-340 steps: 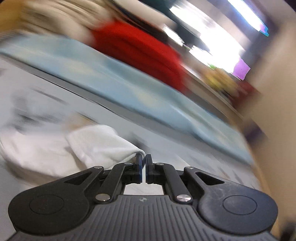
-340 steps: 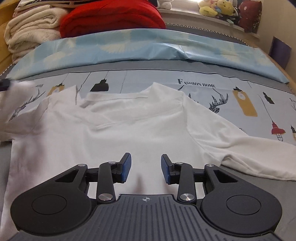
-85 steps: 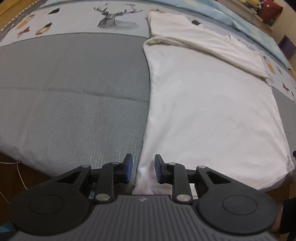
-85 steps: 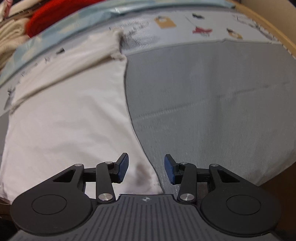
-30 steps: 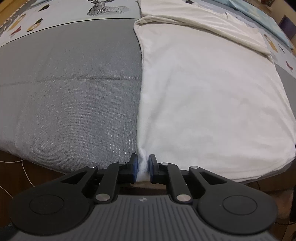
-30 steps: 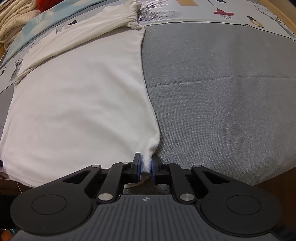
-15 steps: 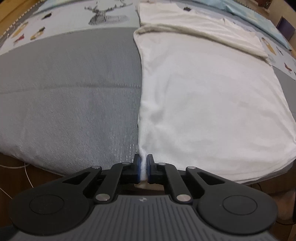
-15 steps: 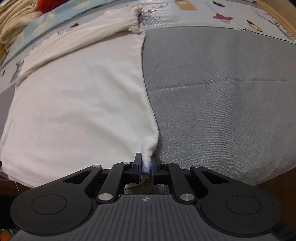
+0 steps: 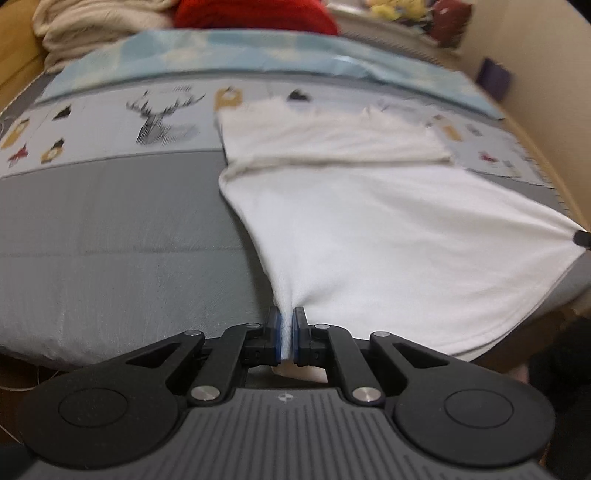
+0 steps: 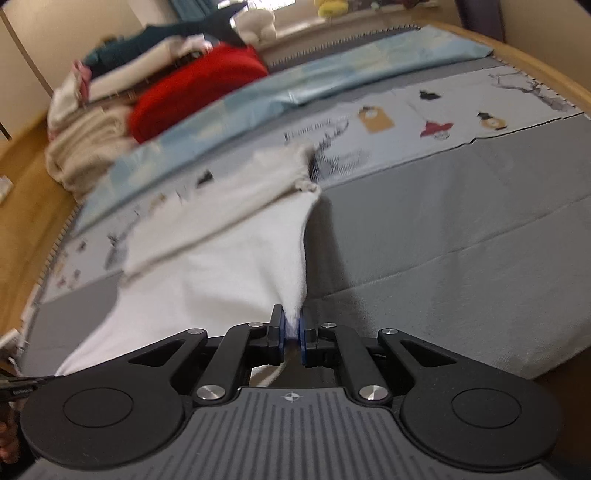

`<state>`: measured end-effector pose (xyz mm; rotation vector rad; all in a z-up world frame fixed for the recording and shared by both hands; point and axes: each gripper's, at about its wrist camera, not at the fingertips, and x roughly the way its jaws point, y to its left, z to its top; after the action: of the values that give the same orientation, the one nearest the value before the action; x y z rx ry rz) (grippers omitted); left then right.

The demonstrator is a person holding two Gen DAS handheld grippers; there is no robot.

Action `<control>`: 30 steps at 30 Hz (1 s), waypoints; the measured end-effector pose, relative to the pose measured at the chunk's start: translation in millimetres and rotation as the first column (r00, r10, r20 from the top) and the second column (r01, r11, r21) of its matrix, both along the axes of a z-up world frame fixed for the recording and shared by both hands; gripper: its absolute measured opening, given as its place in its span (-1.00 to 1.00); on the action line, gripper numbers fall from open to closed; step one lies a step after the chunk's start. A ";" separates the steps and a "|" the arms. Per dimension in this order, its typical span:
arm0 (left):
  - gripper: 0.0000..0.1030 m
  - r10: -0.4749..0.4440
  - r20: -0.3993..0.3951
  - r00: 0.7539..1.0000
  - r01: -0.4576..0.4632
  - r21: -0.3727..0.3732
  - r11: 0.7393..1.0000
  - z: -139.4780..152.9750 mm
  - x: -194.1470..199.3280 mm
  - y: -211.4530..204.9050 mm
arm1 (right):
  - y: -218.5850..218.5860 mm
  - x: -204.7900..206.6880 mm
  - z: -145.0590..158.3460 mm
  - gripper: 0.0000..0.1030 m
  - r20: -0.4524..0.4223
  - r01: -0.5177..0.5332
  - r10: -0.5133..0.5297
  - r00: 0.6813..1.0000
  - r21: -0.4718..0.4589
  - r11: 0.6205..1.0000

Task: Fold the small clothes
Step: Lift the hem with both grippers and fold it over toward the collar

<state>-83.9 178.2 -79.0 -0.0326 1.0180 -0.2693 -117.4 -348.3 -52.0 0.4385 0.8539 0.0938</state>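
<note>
A white T-shirt [image 9: 388, 229] lies lengthwise on the bed, sleeves folded in across its far end. My left gripper [image 9: 286, 334] is shut on the shirt's near left hem corner, which is raised off the grey bedspread [image 9: 110, 240]. In the right wrist view the same white T-shirt [image 10: 221, 280] rises to my right gripper [image 10: 293, 332], shut on the near right hem corner. The hem between both corners hangs lifted. A tip of the right gripper [image 9: 583, 236] shows at the right edge of the left wrist view.
A light blue folded cover [image 9: 258, 51] runs across the far side of the bed. Behind it lie a red blanket [image 10: 195, 92] and cream blankets [image 10: 85, 147]. Plush toys [image 9: 399, 7] sit on the far ledge. A wooden bed frame [image 10: 546, 66] borders the right.
Both grippers have risen with the hem corners pinched, and both views now tip up toward the far end of the bed. The shirt's near edge has lifted off the bedspread.
</note>
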 end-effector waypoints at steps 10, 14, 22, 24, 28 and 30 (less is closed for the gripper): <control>-0.90 -0.038 0.031 0.999 0.040 -0.094 0.995 66.1 -58.4 41.3 | -31.1 -94.0 71.5 -0.87 0.106 -0.071 0.064 0.992 0.066 0.995; -0.89 -0.018 0.020 1.000 0.020 -0.090 0.996 44.9 -6.7 34.5 | -28.9 -64.7 55.7 -0.87 0.075 -0.070 0.066 0.995 0.044 0.997; -0.87 0.038 0.001 0.999 -0.037 -0.072 0.997 -24.7 153.8 9.6 | -23.7 91.1 -16.5 -0.87 -0.067 -0.003 -0.001 0.998 -0.059 0.998; -0.82 0.083 0.037 0.996 -0.080 -0.084 0.993 -37.4 173.8 10.8 | -28.4 119.7 -32.6 -0.84 -0.061 0.059 -0.062 0.996 -0.060 0.996; -0.69 0.191 -0.088 0.978 -0.200 -0.103 0.974 -67.6 189.8 24.5 | -24.6 143.2 -53.9 -0.78 -0.016 0.104 -0.111 0.994 -0.229 0.968; -0.69 0.206 -0.097 0.974 -0.218 -0.146 0.965 -67.8 195.9 29.4 | -26.4 147.0 -62.3 -0.78 -0.060 0.099 -0.114 0.992 -0.217 0.971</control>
<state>112.0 207.6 -146.8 -0.2957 1.0627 -0.1521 29.6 -374.6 -114.3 0.2856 0.8995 -0.1132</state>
